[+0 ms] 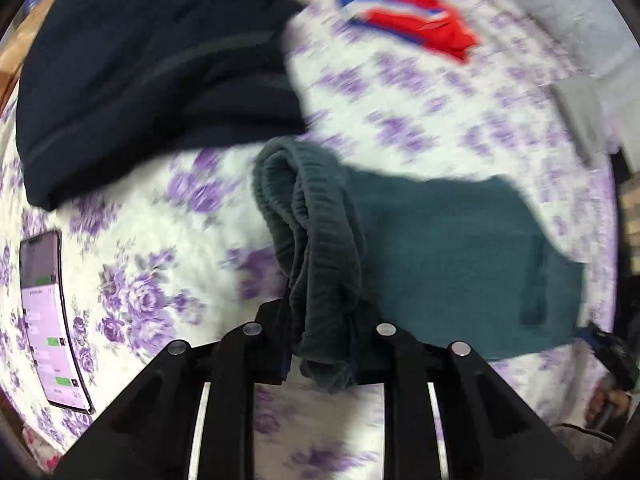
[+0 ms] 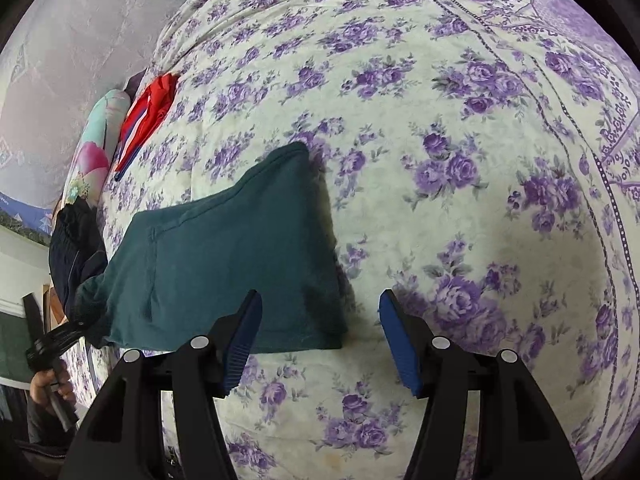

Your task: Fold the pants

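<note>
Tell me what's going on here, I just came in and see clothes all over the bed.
A person is folding teal pants on the bed. The left hand-held gripper is shut on the ribbed waistband, lifting it. The right hand-held gripper hangs open over the other end, holding nothing. Dark clothes and a red garment lie aside.

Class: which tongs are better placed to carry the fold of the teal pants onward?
Left tongs: already shut on the teal knit pants' ribbed waistband. Right tongs are open, gripping nothing.
</note>
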Motion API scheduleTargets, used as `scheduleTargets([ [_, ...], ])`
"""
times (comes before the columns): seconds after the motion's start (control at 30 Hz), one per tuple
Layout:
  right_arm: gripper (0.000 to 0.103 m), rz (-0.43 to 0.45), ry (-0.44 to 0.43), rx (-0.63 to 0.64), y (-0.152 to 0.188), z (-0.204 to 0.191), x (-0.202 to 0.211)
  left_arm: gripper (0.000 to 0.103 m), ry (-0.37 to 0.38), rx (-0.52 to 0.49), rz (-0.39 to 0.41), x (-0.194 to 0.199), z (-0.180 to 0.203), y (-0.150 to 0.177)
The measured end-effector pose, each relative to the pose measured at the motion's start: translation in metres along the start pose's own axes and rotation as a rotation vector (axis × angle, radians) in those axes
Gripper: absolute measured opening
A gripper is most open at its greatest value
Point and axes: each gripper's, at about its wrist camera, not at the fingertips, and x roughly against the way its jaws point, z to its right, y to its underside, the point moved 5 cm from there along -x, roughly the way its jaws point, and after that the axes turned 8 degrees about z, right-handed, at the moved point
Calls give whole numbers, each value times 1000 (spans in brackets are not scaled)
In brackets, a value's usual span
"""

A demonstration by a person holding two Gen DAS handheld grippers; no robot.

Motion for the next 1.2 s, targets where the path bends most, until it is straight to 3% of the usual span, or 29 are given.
scheduleTargets([
  [0.17,61,6,-9,1,-4,2,1,19,156,-121,65,37,67,-9],
  [0.27,61,9,-19,3,-4,0,2,19,258,-196,35,30,118,-5],
  [0.37,61,12,-26,7,-4,-3,4,20,290,-251,-25,4,159,9],
  [0.4,62,14,-32,5,-4,-3,5,22,304,-255,-43,-7,170,15],
  [0.43,63,13,-36,4,-4,-3,6,36,310,-251,-71,-22,177,22],
  [0.5,69,16,-40,-2,-4,-5,7,50,279,-234,-126,-41,184,32],
  [0.57,69,20,-55,0,-4,-11,9,54,309,-206,-148,-44,188,33],
  [0.63,69,19,-77,13,-4,-21,8,68,320,-200,-117,-34,184,29],
  [0.8,69,-25,-187,115,-3,-80,-8,73,288,-170,-17,-13,159,6],
  [0.87,69,-59,-237,160,1,-108,-18,74,227,-133,-8,-18,142,2],
  [0.93,69,-100,-290,197,8,-136,-27,74,169,-103,-33,-29,125,6],
  [1.07,69,-183,-357,244,20,-183,-48,74,161,-42,-86,-45,104,19],
  [1.2,69,-222,-322,313,28,-210,-70,74,170,-24,-123,-57,98,34],
])
